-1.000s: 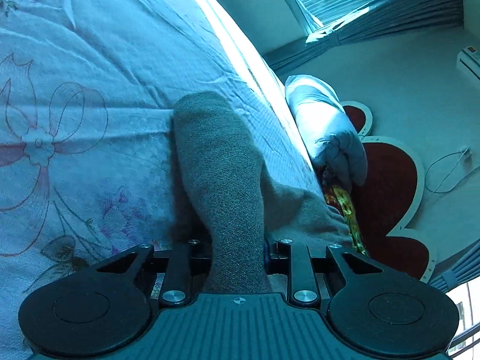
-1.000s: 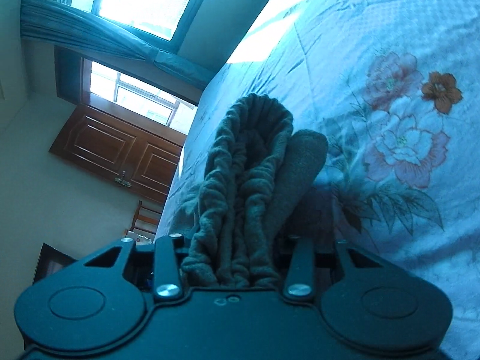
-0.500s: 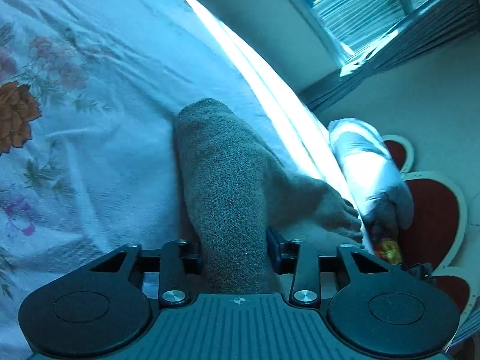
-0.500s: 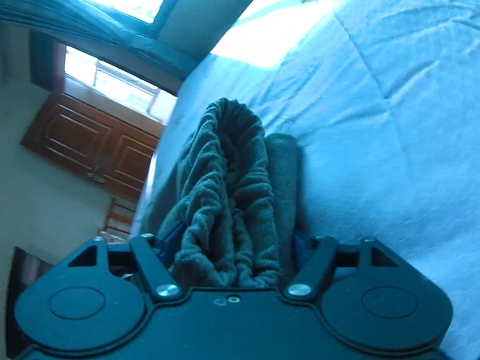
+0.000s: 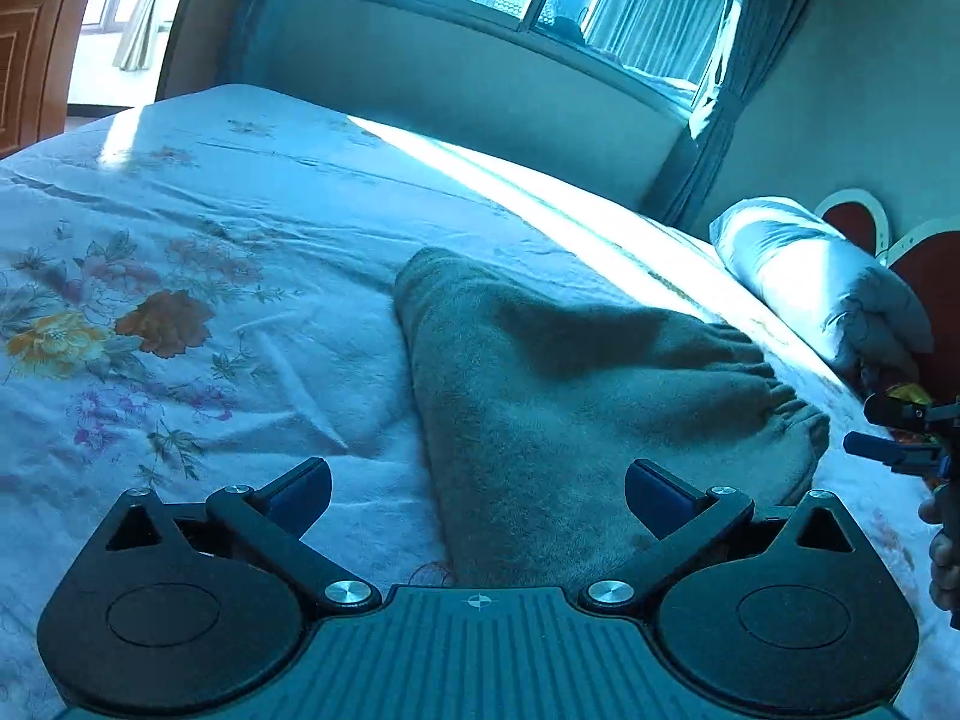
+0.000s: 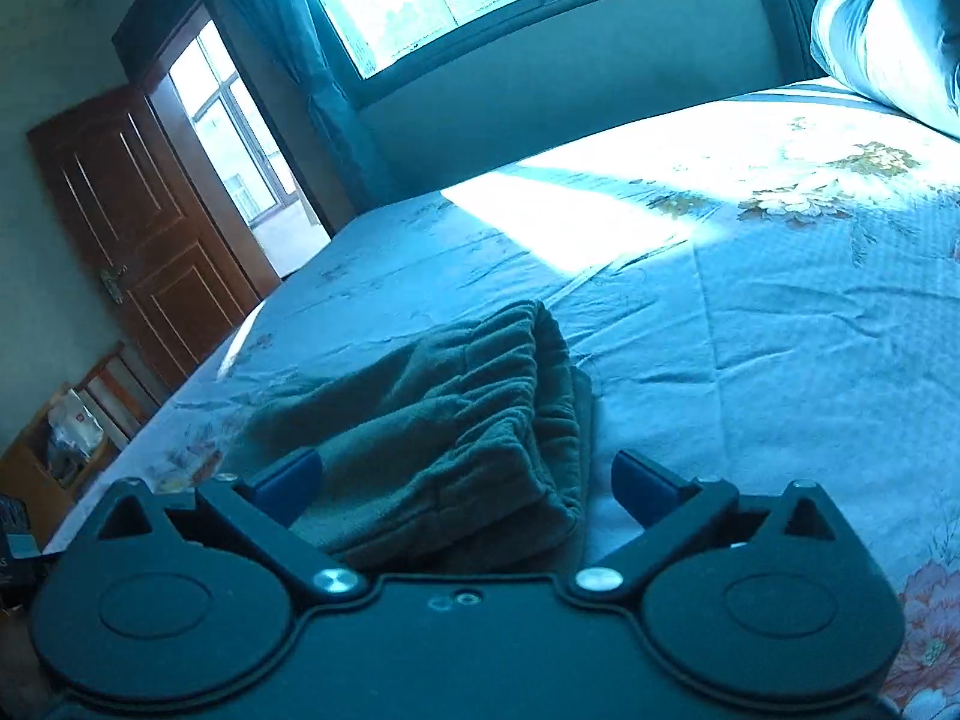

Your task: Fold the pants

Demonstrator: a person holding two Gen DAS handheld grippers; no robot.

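Observation:
The grey-green fleece pants (image 5: 576, 396) lie folded in a flat bundle on the floral bedsheet (image 5: 180, 276). My left gripper (image 5: 478, 495) is open, its jaws spread wide just above the near edge of the pants, holding nothing. In the right wrist view the pants (image 6: 444, 438) show their gathered elastic waistband on the right side. My right gripper (image 6: 467, 486) is open too, jaws apart over the near end of the bundle. The right gripper's blue fingertips (image 5: 882, 450) also show at the right edge of the left wrist view.
A rolled white quilt (image 5: 828, 282) lies at the head of the bed by a red heart-shaped headboard (image 5: 936, 276). A window wall (image 6: 540, 72) runs behind the bed. A brown wooden door (image 6: 138, 228) and a small shelf (image 6: 66, 444) stand left.
Both grippers have let go of the pants and opened wide. The pants have gone from hanging in the jaws to lying flat on the bed, and both grippers have levelled and drawn back.

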